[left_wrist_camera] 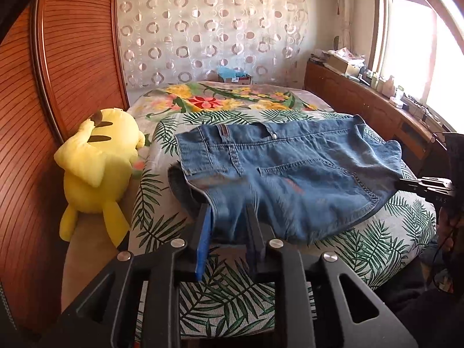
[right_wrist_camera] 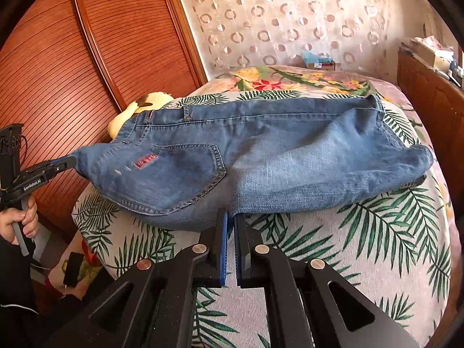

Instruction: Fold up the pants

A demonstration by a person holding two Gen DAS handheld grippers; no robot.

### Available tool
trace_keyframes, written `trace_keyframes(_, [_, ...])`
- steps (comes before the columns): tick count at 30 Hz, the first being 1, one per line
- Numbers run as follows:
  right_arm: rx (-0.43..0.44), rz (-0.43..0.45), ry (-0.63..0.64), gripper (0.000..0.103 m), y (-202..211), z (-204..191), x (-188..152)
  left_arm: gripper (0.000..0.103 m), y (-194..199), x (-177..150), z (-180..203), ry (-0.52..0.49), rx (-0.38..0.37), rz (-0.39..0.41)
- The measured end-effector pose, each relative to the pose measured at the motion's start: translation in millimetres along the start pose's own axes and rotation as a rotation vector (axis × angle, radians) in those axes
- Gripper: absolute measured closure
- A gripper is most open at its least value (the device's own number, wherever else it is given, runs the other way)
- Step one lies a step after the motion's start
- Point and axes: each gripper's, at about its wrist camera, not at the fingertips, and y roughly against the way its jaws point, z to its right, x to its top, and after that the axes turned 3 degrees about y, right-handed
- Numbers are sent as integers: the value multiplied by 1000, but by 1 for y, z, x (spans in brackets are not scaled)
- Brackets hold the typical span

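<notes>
The left gripper (left_wrist_camera: 229, 217) sits nearest the lens, its fingers standing apart with a bunched edge of the jeans (left_wrist_camera: 278, 171) between them; in the right wrist view its tips (right_wrist_camera: 65, 163) meet the denim at the seat end, though whether the pads still press cannot be told. To the left, a yellow plush toy (left_wrist_camera: 98, 168) lies beside the palm-print bedcover (left_wrist_camera: 362, 249). The jeans lie across the middle of this cover, already doubled into a short stack, waistband toward the far side and back pocket up. Further right, the right gripper (right_wrist_camera: 231, 217) has its fingers together, pinching the near folded edge. My guess is that one fold is down, and another fold and a smoothing remain
</notes>
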Motion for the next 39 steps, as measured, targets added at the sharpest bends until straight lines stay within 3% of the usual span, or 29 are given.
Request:
trace_keyframes(3, [-5,7,-7,96,6,2,-8,56,7,3,2,0,-10,24])
trace_keyframes(5, [-20,14,-9,96,10,4,-12,52,8,6,4,-4,-15,28])
trace_keyframes(7, [-35,27,-18,96,15,9,-13,33,6,7,7,-9,-17,29])
trace_keyframes(9, [-55,42,-30,96,21,16,-13,23,2,8,11,-13,-30,32])
trace_keyframes(11, [-71,56,-44,93,26,24,-13,23,-3,9,16,-19,-41,24])
trace_keyframes(14, [-134,78,-60,70,32,36,-13,23,-13,11,26,-26,-53,21])
trace_keyframes(16, [-162,90,-71,63,34,46,-14,23,-20,11,33,-29,-68,20])
trace_keyframes(29, [-269,90,-143,63,34,91,-2,23,-67,16,78,-67,-126,-16])
trace_keyframes(39, [-311,63,-214,63,22,105,10,23,-77,15,103,-115,-168,-35])
